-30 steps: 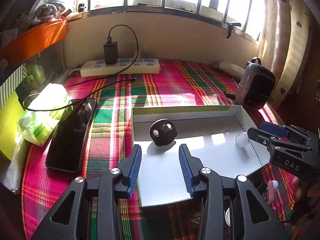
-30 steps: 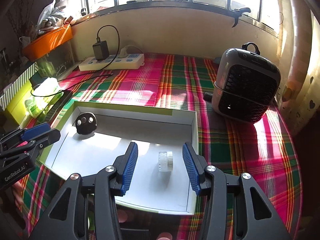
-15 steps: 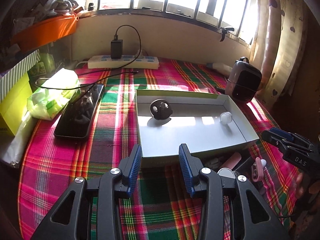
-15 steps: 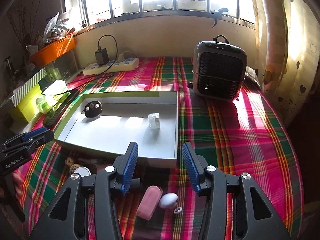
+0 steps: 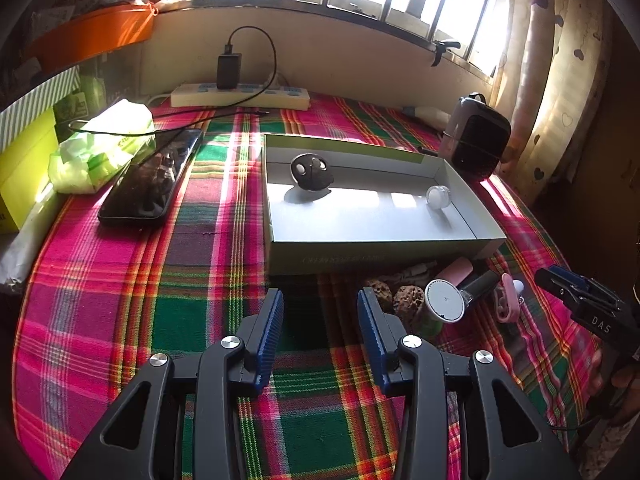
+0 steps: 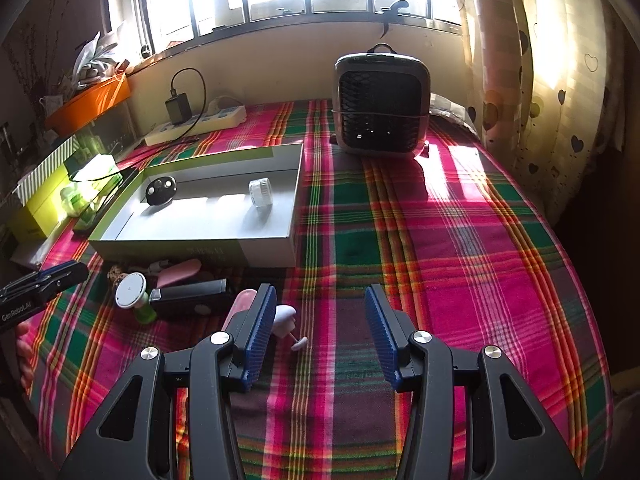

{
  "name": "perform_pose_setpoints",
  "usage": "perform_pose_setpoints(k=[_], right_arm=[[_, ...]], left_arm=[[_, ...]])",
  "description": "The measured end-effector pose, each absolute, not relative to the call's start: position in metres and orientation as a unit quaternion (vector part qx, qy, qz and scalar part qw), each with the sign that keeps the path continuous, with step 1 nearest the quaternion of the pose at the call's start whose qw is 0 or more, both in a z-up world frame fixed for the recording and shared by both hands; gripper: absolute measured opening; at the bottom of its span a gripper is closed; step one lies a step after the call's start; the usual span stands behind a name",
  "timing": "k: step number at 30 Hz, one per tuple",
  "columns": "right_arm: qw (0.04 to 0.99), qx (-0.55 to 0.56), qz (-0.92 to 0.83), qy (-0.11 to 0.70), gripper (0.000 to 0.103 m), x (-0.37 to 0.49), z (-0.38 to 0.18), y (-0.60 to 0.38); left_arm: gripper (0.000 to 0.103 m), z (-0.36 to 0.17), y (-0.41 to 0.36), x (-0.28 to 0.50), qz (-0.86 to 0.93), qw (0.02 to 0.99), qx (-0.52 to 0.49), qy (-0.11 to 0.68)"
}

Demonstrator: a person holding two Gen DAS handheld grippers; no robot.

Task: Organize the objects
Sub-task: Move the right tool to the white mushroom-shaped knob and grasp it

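Observation:
A shallow grey box (image 5: 376, 258) lies on the plaid cloth. Inside it are a black round gadget (image 5: 311, 172) and a small clear jar (image 5: 438, 196). In front of the box sits a cluster: brown porous stones (image 5: 408, 298), a white-capped green bottle (image 5: 445, 301), a black bar (image 5: 480, 284) and a pink case (image 5: 456, 272). My left gripper (image 5: 320, 320) hovers open and empty just left of the cluster. My right gripper (image 6: 320, 320) is open and empty; a pink oblong (image 6: 240, 304) and a white egg-shaped piece (image 6: 285, 316) lie by its left finger.
A grey fan heater (image 6: 382, 104) stands behind the box on the right. A phone (image 5: 154, 176), a green-white packet (image 5: 104, 144) and a yellow carton (image 5: 24, 160) line the left side. A power strip (image 5: 240, 96) lies under the window. Curtains hang at right.
Both grippers have drawn back from over the box toward the near side of the table. The cluster of small items in front of the box has come into view.

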State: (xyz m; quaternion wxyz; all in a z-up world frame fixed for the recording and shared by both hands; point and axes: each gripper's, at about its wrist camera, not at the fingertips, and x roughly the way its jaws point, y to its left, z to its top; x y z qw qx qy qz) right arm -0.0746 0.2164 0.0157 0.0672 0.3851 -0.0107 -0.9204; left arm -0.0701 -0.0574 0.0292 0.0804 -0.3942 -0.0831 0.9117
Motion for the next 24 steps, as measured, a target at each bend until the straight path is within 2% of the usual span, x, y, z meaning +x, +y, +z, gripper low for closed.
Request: perform_pose_setpoints(k=[12, 24], right_arm=[[0.104, 0.401, -0.910, -0.007, 0.048, -0.076, 0.000, 0.207], [0.099, 0.424, -0.900, 0.019, 0.048, -0.089, -0.011, 0.202]], left_arm=[[0.037, 0.025, -0.050, -0.069, 0.908, 0.086, -0.402, -0.080], [0.037, 0.024, -0.045, -0.073, 0.906, 0.089, -0.406, -0.080]])
